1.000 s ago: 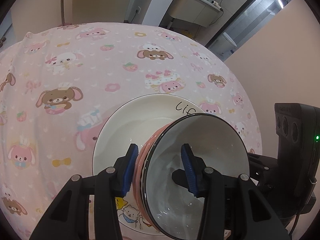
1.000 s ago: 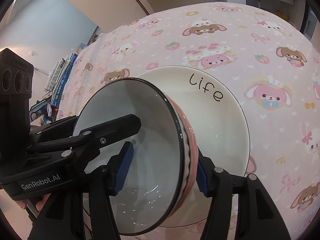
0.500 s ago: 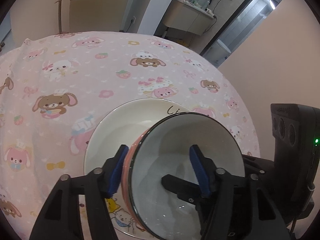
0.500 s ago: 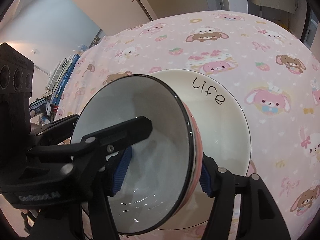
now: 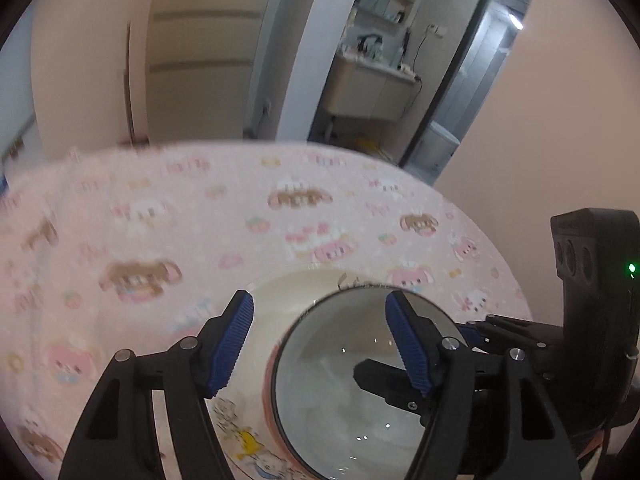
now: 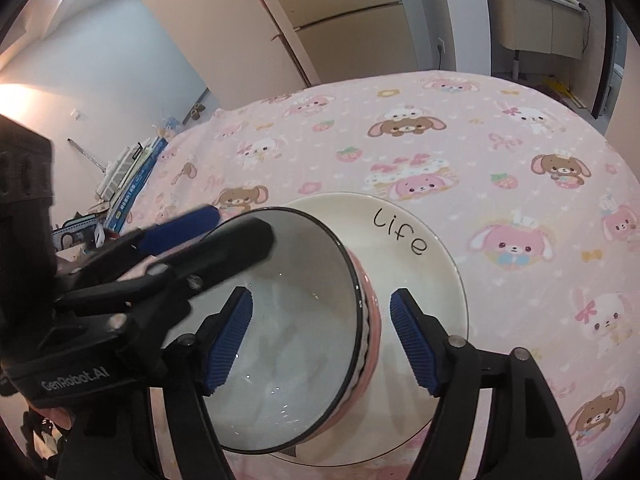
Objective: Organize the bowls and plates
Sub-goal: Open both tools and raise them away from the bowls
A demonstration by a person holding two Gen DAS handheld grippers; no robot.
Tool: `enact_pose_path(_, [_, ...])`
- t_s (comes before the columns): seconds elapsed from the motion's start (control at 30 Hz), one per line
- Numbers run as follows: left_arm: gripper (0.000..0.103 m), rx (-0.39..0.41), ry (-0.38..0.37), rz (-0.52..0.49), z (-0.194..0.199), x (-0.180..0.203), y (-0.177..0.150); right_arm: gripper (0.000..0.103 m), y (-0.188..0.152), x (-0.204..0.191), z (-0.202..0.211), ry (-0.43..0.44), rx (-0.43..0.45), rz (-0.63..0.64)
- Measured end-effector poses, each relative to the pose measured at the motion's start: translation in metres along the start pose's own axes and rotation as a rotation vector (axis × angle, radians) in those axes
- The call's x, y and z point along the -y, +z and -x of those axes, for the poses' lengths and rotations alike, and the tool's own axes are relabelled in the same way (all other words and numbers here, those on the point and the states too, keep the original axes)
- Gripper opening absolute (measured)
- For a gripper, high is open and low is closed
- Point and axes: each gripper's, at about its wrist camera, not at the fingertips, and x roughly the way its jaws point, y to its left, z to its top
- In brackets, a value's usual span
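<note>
A pink bowl with a white inside and a dark rim [image 6: 288,320] sits on a cream plate marked "Life" [image 6: 416,268]. The bowl [image 5: 352,396] and the plate [image 5: 280,300] also show in the left wrist view, which is blurred. My left gripper [image 5: 320,336] is open, its blue pads wide apart above the bowl's left rim. My right gripper [image 6: 320,336] is open, one finger inside the bowl and one outside its right wall, neither pressing it. The left gripper's fingers [image 6: 180,236] reach over the bowl from the left.
The round table wears a pink cartoon-rabbit cloth [image 6: 500,152]. Books and clutter [image 6: 128,172] lie on the floor beyond its left edge. A wooden door [image 6: 344,20] and a washbasin cabinet [image 5: 372,88] stand behind.
Both grippers have opened and let go of the bowl's rim. The left gripper has lifted and tilted up, so more of the room shows. The bowl now rests on the plate.
</note>
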Motion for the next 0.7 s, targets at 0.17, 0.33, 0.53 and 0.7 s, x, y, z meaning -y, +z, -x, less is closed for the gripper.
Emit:
enact_pose_path(0.17, [0.085,0.163,0.022,-0.070,0.026,0.008,0.002,0.071,-0.002,0.001,0.015,-0.044,0.075,0.007])
enact_pose_path(0.33, [0.089,0.280,0.048,-0.113,0.053,0.014,0.002,0.076,-0.003,-0.005,0.037,-0.040,0.132,0.026])
enact_pose_path(0.53, [0.093,0.404,0.017,-0.112,0.095,0.021,-0.002,0.096,-0.008,-0.016,0.077,-0.039,0.305,0.071])
enact_pose_path(0.7, [0.103,0.490,0.022,-0.168,0.133,0.027,-0.004,0.103,-0.021,-0.029,0.117,-0.061,0.491,0.111])
